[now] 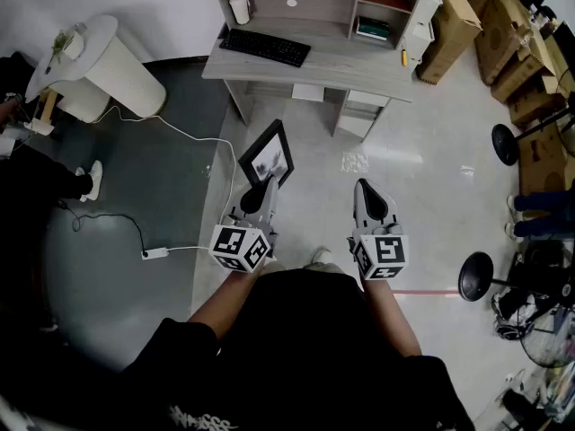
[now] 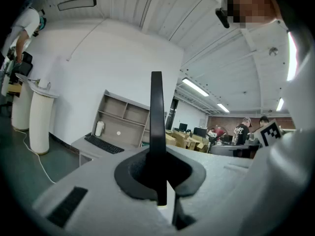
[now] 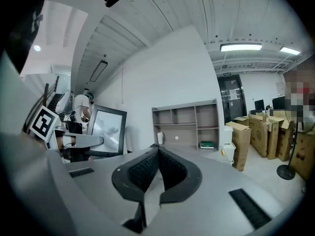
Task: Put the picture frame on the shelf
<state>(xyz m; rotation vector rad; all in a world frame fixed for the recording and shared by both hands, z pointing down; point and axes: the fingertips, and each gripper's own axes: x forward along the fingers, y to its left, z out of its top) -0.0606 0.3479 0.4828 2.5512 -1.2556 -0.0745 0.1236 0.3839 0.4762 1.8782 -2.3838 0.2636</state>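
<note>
Picture frame [image 1: 267, 155] stands upright, edge pinched in the left gripper [image 1: 266, 187], likely for carrying to the shelf [image 1: 316, 4]; right gripper [image 1: 367, 192] pressed together, empty.

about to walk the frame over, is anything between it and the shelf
Nothing visible blocks the way. The picture frame is clamped in the left claw, with only floor up to the desk. The shelf sits on the desk, with a keyboard in front and a white container at its left end.

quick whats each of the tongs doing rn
Left tongs: closed on the picture frame.
Right tongs: closed, holding nothing.
</note>
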